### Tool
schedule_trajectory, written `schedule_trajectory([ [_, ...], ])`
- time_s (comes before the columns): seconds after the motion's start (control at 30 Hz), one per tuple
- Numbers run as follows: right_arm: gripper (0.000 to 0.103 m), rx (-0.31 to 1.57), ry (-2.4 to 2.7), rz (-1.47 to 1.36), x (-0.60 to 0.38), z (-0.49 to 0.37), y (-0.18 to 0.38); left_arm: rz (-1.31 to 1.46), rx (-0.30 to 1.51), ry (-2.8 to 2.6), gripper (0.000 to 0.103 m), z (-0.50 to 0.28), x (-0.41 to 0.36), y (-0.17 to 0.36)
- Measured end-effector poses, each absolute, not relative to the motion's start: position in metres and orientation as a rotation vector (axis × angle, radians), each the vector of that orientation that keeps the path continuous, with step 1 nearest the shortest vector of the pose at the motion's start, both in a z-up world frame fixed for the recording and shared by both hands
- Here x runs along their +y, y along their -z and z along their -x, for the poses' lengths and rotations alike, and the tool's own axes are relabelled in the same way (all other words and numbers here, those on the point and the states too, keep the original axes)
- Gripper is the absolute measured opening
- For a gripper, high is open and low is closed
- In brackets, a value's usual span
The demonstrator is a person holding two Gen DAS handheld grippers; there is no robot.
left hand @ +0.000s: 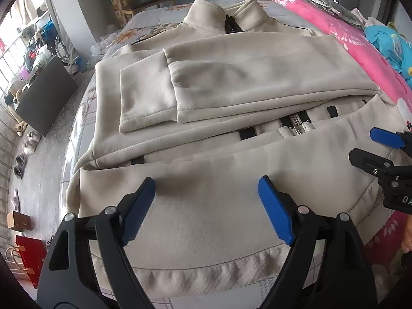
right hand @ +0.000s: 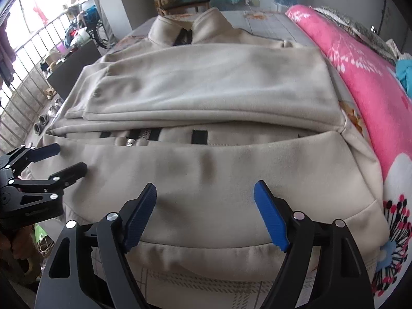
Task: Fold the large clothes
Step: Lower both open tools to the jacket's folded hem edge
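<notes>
Left wrist view first: the beige jacket (left hand: 206, 134) is laid flat on the bed (left hand: 74, 139), collar at the far end, ribbed hem (left hand: 206, 270) at the near edge, so its long axis runs straight away from the camera. Both sleeves (left hand: 231, 82) are already folded across the chest, one stacked on the other. The left hand-held gripper (left hand: 207, 206) sits right over the hem zone with its jaws spread wide, nothing between the blue pads (left hand: 275, 211). The right hand-held gripper (left hand: 378, 149) pokes in from the right side, also spread apart and empty.

Right wrist view: same deal. The right hand-held gripper (right hand: 206, 211) hangs just above the hem with jaws apart, and the left one shows at the left edge, also open. The hem lies directly ahead and just below both, crosswise to the fingers, each hand about equally close to its own corner. So I'd guess the next move is pinching the hem and carrying it toward the collar (right hand: 185, 25).

Fabric looks like thick, soft fleece, matte, with a chunky zipper (right hand: 139, 139) and black tabs mid-body. Hard to say whether the pads touch cloth yet. A pink floral blanket (right hand: 365, 77) lies alongside on the right.
</notes>
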State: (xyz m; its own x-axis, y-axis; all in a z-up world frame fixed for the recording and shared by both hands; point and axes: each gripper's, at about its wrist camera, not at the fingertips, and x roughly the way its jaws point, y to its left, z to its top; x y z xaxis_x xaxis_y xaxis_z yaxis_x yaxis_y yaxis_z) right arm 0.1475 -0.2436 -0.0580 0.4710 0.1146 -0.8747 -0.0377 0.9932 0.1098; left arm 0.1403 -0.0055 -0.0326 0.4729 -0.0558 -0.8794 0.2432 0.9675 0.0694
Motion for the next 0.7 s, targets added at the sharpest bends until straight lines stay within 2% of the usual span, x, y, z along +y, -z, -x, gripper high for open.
schedule_trajectory([
  [0.47, 0.095, 1.102, -0.077, -0.028, -0.2359, -0.1495, 0.0636, -0.176, 1.065, 0.148, 0.091, -0.1422, -0.0027, 0.0359],
  [0.7, 0.097, 1.109, -0.074, -0.021, -0.2362, -0.1503, 0.0647, -0.155, 1.065, 0.134, 0.095, -0.1429, 0.0004, 0.0384],
])
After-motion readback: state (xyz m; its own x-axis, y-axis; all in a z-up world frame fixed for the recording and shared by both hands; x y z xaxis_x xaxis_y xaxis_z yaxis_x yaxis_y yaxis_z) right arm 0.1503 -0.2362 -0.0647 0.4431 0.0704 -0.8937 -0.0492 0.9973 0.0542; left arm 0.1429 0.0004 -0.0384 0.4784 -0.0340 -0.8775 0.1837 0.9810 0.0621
